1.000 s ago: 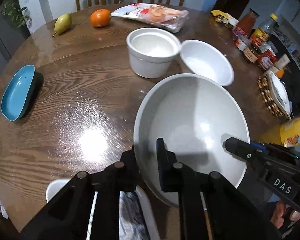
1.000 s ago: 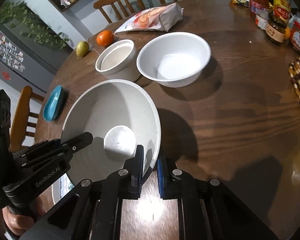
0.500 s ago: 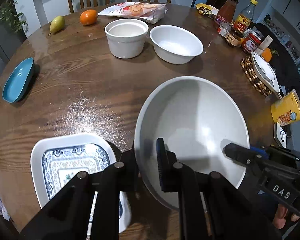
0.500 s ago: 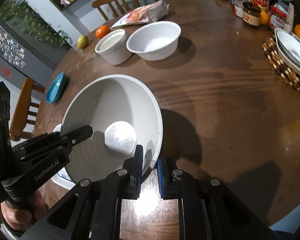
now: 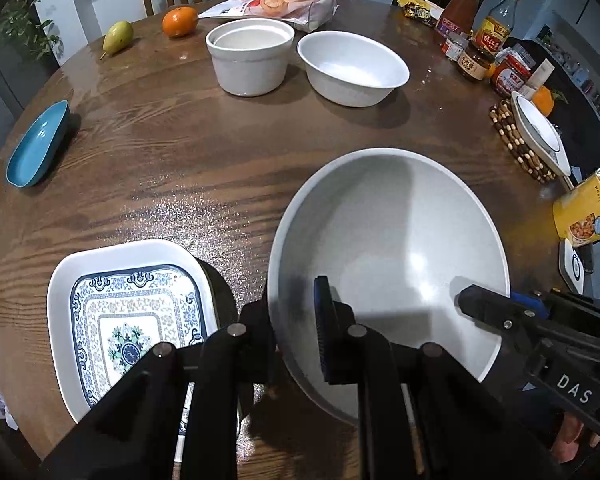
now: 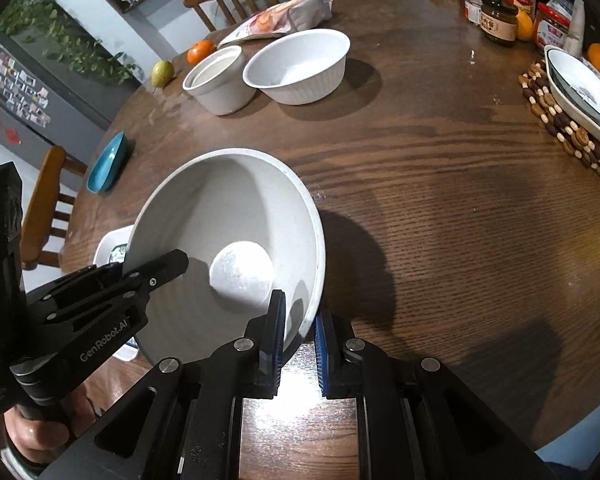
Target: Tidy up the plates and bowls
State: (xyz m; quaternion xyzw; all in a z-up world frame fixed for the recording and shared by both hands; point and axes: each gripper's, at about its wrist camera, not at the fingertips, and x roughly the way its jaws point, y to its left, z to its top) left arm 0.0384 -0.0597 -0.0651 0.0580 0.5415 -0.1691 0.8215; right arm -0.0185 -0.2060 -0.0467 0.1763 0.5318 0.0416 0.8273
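Both grippers are clamping the big grey-white bowl (image 5: 388,264) by opposite sides of its rim: the left gripper (image 5: 296,328) is pinching the wall nearest the patterned rectangular plate (image 5: 128,320), and the right gripper (image 6: 300,328) is pinching the far side. The bowl is hanging tilted just above the wooden bench (image 5: 220,152), with the plate lying just beside it on the left gripper's side. The ribbed white bowl (image 5: 354,66) and the white straight-sided pot (image 5: 250,60) are sitting well apart, straight ahead across the bench
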